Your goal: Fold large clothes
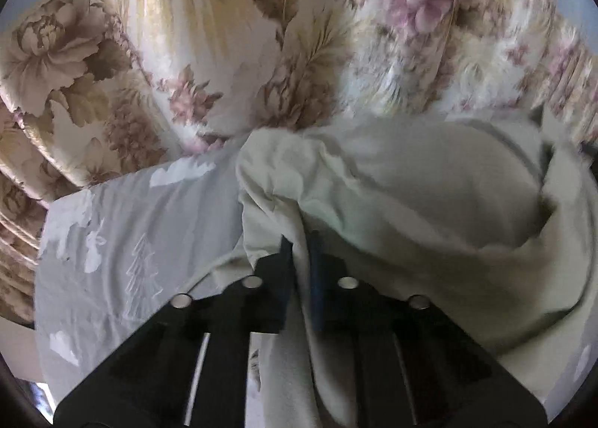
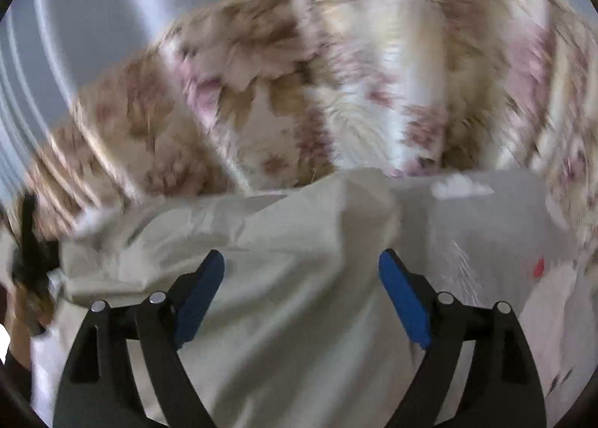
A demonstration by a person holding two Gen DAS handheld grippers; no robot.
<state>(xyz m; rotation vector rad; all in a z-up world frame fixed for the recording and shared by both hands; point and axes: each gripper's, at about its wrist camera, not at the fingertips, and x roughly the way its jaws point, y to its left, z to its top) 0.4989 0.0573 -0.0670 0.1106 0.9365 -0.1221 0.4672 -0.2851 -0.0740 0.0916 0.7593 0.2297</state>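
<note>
Cream garment [image 1: 429, 181] pinched in left gripper [image 1: 301, 241]; right gripper [image 2: 302, 263] wide, empty. Risk: thin grip slips, fold collapses onto floral bedspread [image 1: 149, 54].

The left gripper [image 1: 301, 241] had its two fingers [image 1: 317, 278] drawn close together, with only a narrow slit between them, and a fold of pale cloth [image 1: 373, 203] was pinched in that slit. Its black linkage arms lay folded inward, nearly parallel, pointing forward and slightly up in the left wrist view. The right gripper [image 2: 301, 267] stood wide apart, its blue-padded fingers [image 2: 202, 289] splayed outward to either side, nothing held between them. Its black arms angled out from the base in a broad V. At the far left edge of the right wrist view the left gripper showed as a dark, blurred shape.
</note>
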